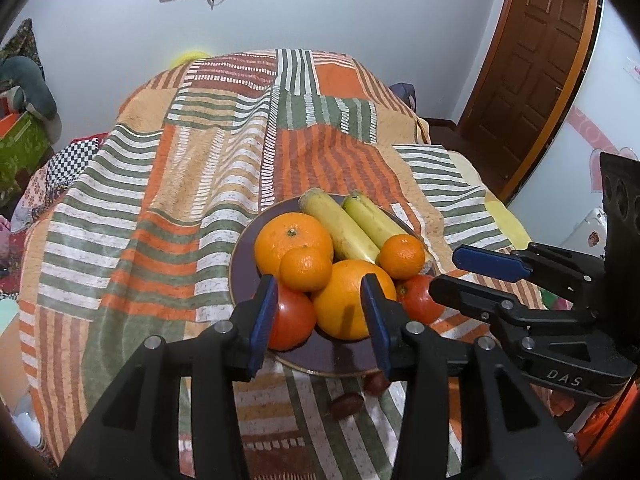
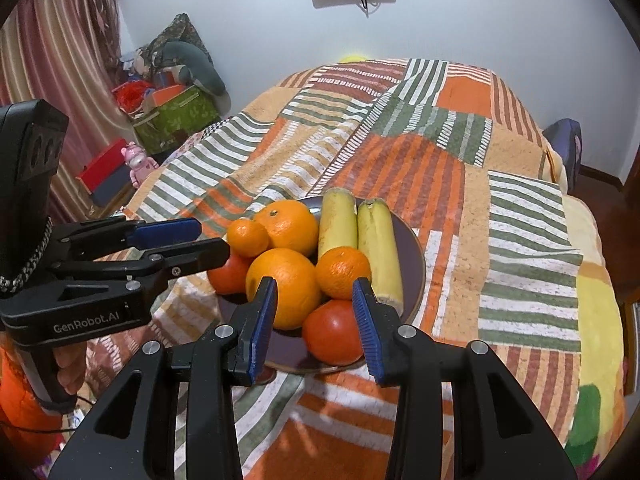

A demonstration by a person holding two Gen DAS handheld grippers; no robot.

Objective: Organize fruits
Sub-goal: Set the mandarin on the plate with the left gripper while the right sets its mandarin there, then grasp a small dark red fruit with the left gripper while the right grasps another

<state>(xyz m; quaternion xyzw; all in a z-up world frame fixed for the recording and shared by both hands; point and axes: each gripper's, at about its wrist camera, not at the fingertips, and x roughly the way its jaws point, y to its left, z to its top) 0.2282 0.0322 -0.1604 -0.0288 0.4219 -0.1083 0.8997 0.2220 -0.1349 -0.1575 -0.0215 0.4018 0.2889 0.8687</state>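
- While both grippers are hovering empty over the near rim of the dark plate (image 1: 240, 256), the fruit is sitting piled on that plate, which is resting on the striped bedspread (image 1: 160, 184).
- The left gripper (image 1: 322, 320) is holding its jaws wide apart, framing the front large orange (image 1: 348, 300) and the left tomato (image 1: 290, 316) without touching either, as far as the left wrist view shows.
- The right gripper (image 2: 316, 324) is likewise standing wide, framing the right tomato (image 2: 332, 332) below the small mandarin (image 2: 342, 272).
- Two dark date-like fruits (image 1: 346, 404) are lying off the plate on the cloth, just beside its near edge.
- Handling judgement: the oranges are probably firm and fairly heavy, and being round they are likely rolling if nudged; grip across the widest girth.
- The tomatoes are likely soft-skinned and easily bruised; close gently around the middle.
- The two bananas (image 2: 360, 240) are likely yielding under pressure; take hold at mid-length, across the short axis.
- The bananas are lying side by side, long axes running from the near right rim toward the far rim, cut stem ends pointing away from the grippers.
- The rear large orange (image 1: 294, 242) is showing its stem button upward.
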